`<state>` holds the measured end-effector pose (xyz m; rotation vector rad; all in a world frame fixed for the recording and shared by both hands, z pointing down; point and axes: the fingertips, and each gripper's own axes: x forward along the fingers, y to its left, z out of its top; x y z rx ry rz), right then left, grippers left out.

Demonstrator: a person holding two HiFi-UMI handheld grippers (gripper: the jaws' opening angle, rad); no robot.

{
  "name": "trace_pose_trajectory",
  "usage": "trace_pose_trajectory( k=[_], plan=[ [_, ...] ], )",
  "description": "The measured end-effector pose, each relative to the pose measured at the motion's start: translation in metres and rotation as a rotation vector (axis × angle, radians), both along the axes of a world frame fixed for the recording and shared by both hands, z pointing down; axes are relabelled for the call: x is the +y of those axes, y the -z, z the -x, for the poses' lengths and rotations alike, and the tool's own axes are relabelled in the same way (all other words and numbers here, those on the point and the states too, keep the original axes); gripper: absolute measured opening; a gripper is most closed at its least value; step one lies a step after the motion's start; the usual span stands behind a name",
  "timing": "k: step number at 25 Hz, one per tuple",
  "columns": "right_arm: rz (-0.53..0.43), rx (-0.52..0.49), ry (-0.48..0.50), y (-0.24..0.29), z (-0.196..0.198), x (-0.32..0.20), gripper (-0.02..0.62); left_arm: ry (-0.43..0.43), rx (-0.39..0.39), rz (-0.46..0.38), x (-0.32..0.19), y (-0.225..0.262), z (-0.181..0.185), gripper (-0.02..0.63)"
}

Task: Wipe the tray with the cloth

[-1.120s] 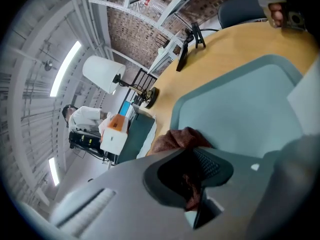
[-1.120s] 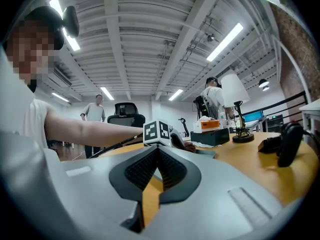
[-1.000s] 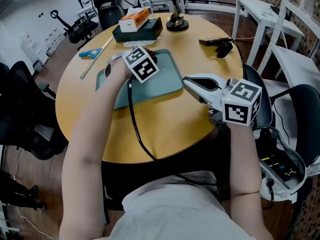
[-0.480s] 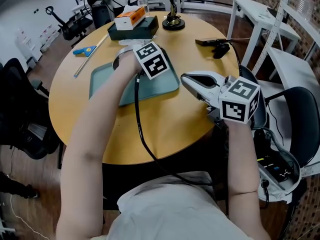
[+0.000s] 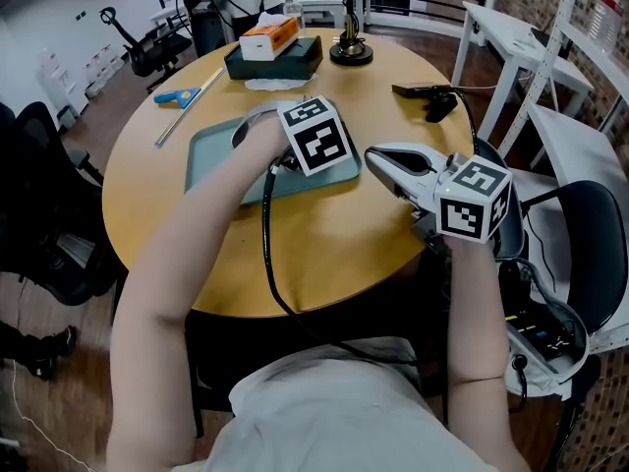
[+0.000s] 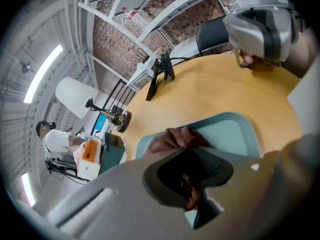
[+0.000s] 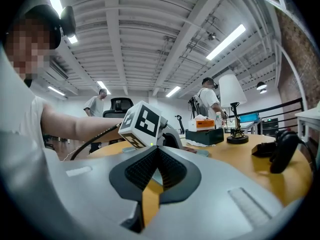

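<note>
A teal tray (image 5: pixel 211 160) lies on the round wooden table (image 5: pixel 324 244). My left gripper, its marker cube (image 5: pixel 316 136) over the tray's right part, hides its own jaws in the head view. In the left gripper view the left gripper (image 6: pixel 194 186) is shut on a brown cloth (image 6: pixel 175 138) that bunches on the tray (image 6: pixel 235 134) ahead of the jaws. My right gripper (image 5: pixel 373 157) hovers over the table just right of the tray, shut with nothing in it; its pads meet in the right gripper view (image 7: pixel 157 151).
At the table's far side stand a lamp base (image 5: pixel 351 49), a dark box with an orange carton (image 5: pixel 273 55), a blue-handled tool (image 5: pixel 177 97) and a black device (image 5: pixel 432 94). Office chairs (image 5: pixel 580 234) and a white table (image 5: pixel 511 18) stand around. People stand in the background.
My left gripper has slid with the cloth from the tray's middle toward its right edge. The right gripper has stayed where it was, still shut.
</note>
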<state>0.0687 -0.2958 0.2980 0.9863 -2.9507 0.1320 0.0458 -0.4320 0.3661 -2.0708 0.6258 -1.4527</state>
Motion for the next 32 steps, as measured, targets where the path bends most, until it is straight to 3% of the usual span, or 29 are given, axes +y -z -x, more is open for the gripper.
trace_pose_trajectory(
  k=[8,12,20,26,32],
  plan=[
    [-0.002,0.0,0.001,-0.002,0.001,0.002,0.002,-0.025,0.034,0.109,0.043,-0.003,-0.005,0.37],
    [-0.005,0.002,0.007,-0.001,0.005,0.003,0.002,-0.029,0.015,0.121,0.056,-0.002,0.006,0.371],
    [-0.005,-0.003,0.017,-0.002,0.007,0.003,0.002,0.047,-0.016,0.046,0.024,-0.002,0.05,0.371],
    [-0.011,0.005,0.032,-0.002,0.013,0.004,0.002,0.056,0.006,-0.059,-0.016,0.001,0.055,0.373],
    [-0.009,0.006,0.033,-0.003,0.012,0.005,0.002,0.047,-0.064,-0.159,-0.048,0.003,0.053,0.373]
  ],
)
